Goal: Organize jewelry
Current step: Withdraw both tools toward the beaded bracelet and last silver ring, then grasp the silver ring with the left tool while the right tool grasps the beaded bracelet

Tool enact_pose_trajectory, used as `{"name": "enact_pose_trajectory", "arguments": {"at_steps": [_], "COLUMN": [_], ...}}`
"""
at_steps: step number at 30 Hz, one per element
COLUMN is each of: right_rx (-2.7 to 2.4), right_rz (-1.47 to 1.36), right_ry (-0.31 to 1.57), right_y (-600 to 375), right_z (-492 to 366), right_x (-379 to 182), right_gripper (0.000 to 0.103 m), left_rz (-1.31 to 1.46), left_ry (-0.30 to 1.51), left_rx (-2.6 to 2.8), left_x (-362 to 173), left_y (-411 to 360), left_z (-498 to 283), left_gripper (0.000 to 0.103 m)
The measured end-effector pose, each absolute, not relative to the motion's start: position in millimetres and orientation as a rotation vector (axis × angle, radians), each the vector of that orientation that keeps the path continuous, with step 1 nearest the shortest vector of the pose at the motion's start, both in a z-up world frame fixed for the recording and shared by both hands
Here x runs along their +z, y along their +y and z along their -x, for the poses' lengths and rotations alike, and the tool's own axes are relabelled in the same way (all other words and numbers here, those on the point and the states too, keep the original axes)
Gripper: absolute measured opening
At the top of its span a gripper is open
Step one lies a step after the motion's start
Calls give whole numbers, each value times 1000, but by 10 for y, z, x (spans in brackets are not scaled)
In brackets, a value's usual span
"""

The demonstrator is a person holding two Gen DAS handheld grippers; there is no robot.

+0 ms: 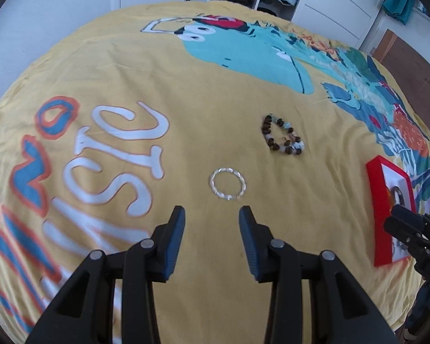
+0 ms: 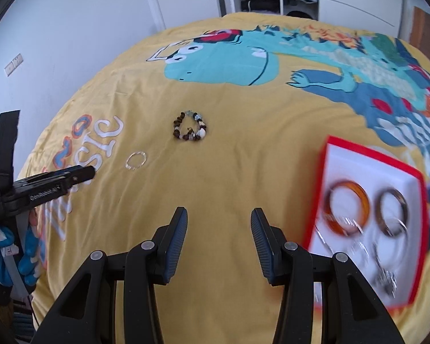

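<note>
Right wrist view, red tray held orange bangle, brown bangle, blurred bits, my right gripper and left gripper both gaped, nothing held.

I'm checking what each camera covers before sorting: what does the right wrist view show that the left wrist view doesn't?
Only the right wrist view shows the red-rimmed tray's contents clearly: an orange bangle, a brown bangle and blurred silvery pieces below them. It also shows the gloved hand behind the left gripper.

Only the left wrist view shows the left gripper's open, empty jaws, with the clear ring bracelet lying just ahead of them.

Both show the yellow bedspread, the beaded bracelet, the clear bracelet and the tray.
</note>
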State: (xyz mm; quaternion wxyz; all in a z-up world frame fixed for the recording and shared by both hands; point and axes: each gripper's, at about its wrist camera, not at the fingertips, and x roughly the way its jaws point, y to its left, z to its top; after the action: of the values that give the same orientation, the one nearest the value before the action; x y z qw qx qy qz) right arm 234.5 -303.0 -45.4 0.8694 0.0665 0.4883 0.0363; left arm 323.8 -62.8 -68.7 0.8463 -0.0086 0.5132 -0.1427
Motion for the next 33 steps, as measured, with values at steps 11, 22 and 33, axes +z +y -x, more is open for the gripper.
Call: {"name": "enact_pose_trajectory", "arguments": {"at_steps": [11, 22, 33], "right_rx": [117, 104, 91], "right_rz": [-125, -106, -1], "right_ry": [1015, 1045, 1039], "right_y": [-2856, -2724, -2541], "right_z": [-3322, -3942, -3886], "right_x": [-801, -1262, -1281], "right_gripper": [46, 45, 13], "left_rz": [0, -45, -58], "left_ry": [1129, 1045, 1020], "left_rx": [-304, -306, -280], "left_x": [-1228, -1337, -1296], "left_y": [-740, -780, -837], "left_z": [-3744, -3825, -3823], "left_gripper": [34, 28, 5]}}
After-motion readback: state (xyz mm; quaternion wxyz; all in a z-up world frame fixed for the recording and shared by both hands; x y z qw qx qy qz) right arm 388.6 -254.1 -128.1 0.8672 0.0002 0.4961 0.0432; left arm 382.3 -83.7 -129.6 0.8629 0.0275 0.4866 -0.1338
